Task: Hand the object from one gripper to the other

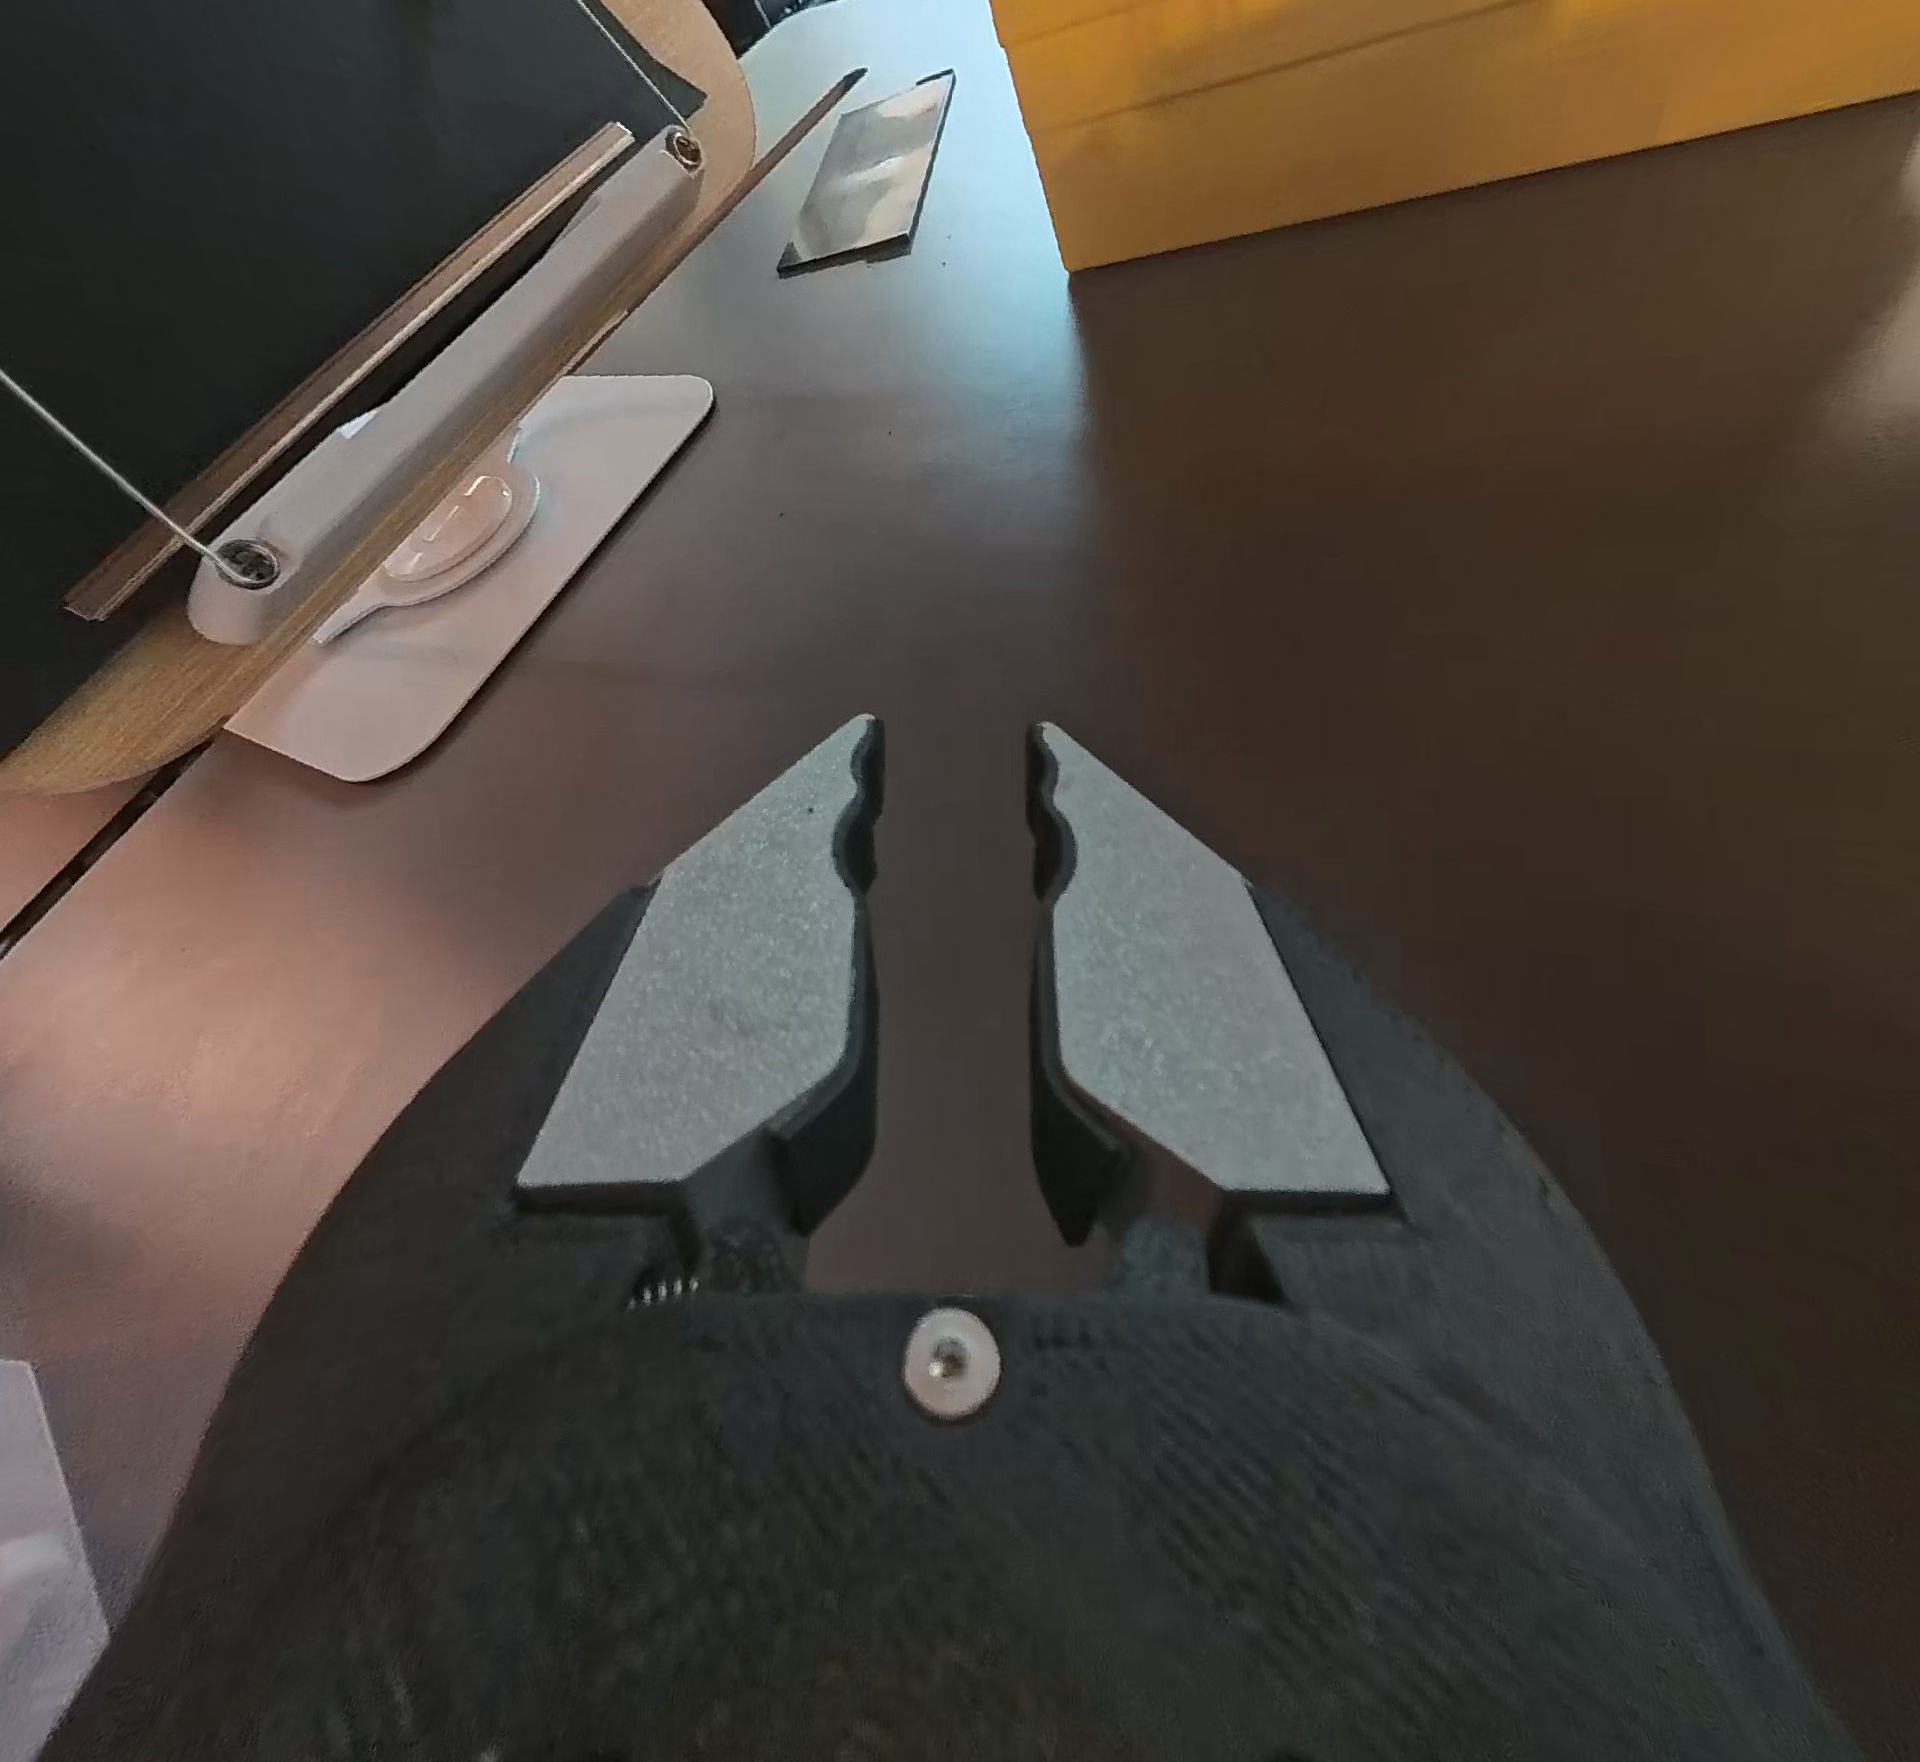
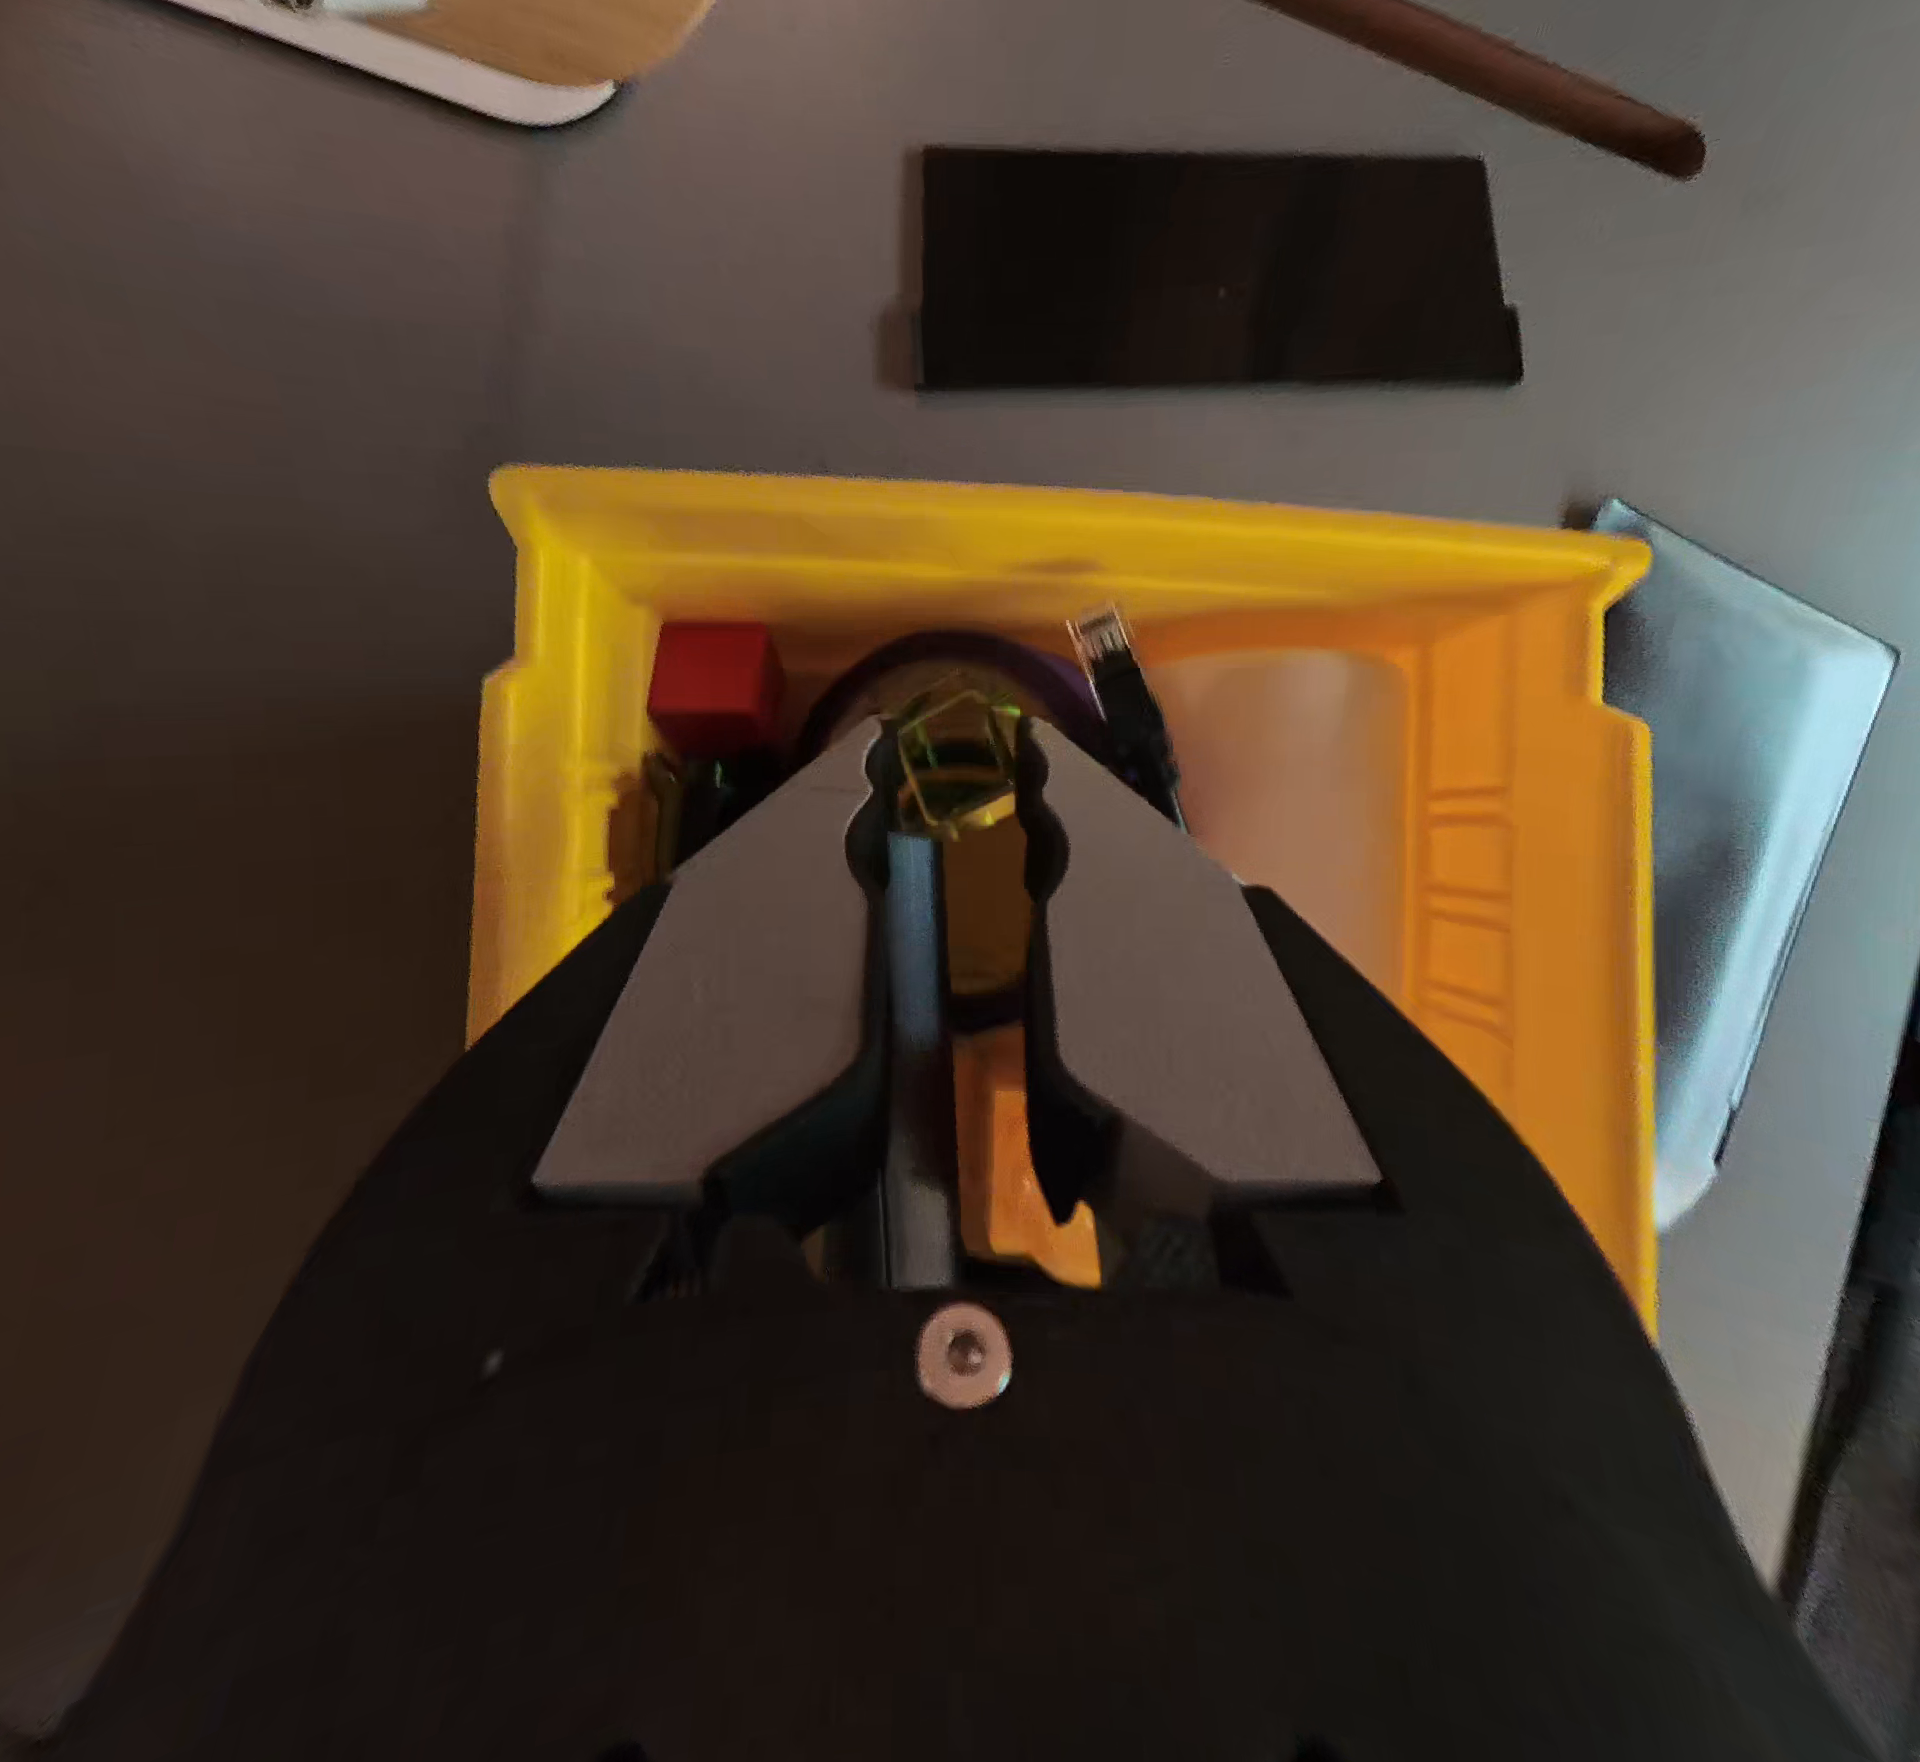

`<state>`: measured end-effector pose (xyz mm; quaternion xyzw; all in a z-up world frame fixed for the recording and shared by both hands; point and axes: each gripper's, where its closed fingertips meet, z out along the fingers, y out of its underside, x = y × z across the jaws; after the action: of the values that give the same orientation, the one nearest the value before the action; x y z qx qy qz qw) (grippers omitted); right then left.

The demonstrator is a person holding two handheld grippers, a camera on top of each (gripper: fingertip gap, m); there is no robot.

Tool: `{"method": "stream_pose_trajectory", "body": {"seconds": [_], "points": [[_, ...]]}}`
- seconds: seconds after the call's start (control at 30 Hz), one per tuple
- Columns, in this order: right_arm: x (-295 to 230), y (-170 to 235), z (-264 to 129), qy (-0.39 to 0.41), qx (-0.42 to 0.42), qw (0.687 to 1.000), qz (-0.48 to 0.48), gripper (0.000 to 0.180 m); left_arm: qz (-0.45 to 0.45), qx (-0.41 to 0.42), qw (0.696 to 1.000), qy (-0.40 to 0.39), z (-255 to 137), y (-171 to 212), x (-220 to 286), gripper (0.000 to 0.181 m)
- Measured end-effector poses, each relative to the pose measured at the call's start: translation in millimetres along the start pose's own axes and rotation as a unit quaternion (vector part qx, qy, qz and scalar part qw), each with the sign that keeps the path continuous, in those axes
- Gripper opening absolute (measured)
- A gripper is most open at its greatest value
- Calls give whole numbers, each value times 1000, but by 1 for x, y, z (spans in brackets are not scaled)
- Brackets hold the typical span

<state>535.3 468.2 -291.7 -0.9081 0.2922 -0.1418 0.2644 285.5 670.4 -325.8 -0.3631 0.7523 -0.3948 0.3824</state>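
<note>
In the right wrist view my right gripper (image 2: 951, 756) hangs over the yellow bin (image 2: 1538, 777). Its jaws stand narrowly apart and are closed on a small yellow-green binder clip (image 2: 951, 772) with wire handles, held at the fingertips. The clip looks sharp like the fingers, while the bin below is blurred. In the left wrist view my left gripper (image 1: 954, 756) is open and empty, low over the dark table (image 1: 1351, 673), pointing along it. The yellow bin (image 1: 1455, 50) stands ahead to its right. Neither gripper shows in the other's view.
The bin holds a red block (image 2: 717, 694), a purple ring (image 2: 935, 658) and a black cable plug (image 2: 1122, 684). A black plate (image 2: 1205, 268) lies beyond the bin. A wooden-edged stand on a white base (image 1: 468, 590) stands at left. White paper (image 2: 1745, 777) lies right of the bin. The grippers' ends are close to 35 centimetres from one another. My left gripper is the nearer one to the white base (image 1: 468, 590): about 25 centimetres, against 35 centimetres.
</note>
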Motion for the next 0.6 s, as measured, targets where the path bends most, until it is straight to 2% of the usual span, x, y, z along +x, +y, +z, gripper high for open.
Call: {"method": "stream_pose_trajectory", "body": {"seconds": [0.1,0.23,0.33,0.47,0.6], "points": [[-18,-15,12,-36,24,999,-11,0,12,-4,1000,-2,1,2,1,23],[-22,-27,5,-12,22,999,-34,0,4,-4,1000,0,0,2,1,23],[-48,-44,-26,-27,64,996,-62,14,-7,-2,1000,8,0,1,2,23],[-126,-63,-58,-118,140,979,-94,43,-2,-2,1000,0,2,-1,2,26],[-215,-74,-47,-231,206,947,-92,64,7,7,1000,7,2,-3,6,26]]}}
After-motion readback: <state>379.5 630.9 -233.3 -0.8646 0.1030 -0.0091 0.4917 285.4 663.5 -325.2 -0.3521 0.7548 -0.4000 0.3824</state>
